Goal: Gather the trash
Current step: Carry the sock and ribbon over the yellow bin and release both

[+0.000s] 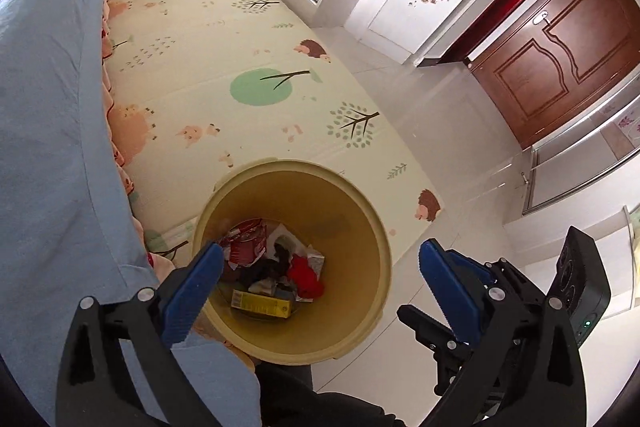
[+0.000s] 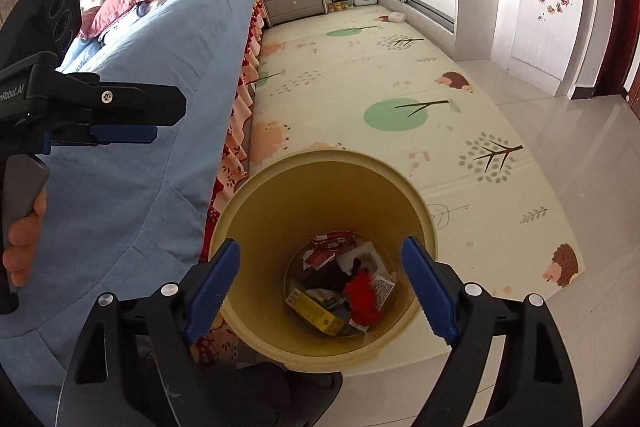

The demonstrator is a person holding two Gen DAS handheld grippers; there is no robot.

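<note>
- Bed [image 2: 132,131] with blue cover, left of the play mat [image 2: 360,75].
- Bin [image 1: 360,219] on the floor beside the bed, at the mat's edge.
- Left gripper [image 1: 320,263] spread wide, empty, above the bin.
- Right gripper [image 2: 320,259] likewise.
- Trash [image 2: 340,291] at the bin bottom: yellow box [image 1: 262,303], red wrappers.

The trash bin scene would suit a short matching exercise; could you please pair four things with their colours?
Things:
1. bin
2. carton in the bin
3. bedspread
4. door

Colours:
a. light blue
b. dark reddish brown
c. pale yellow
d. bright yellow

Pairs: 1-c, 2-d, 3-a, 4-b
</note>
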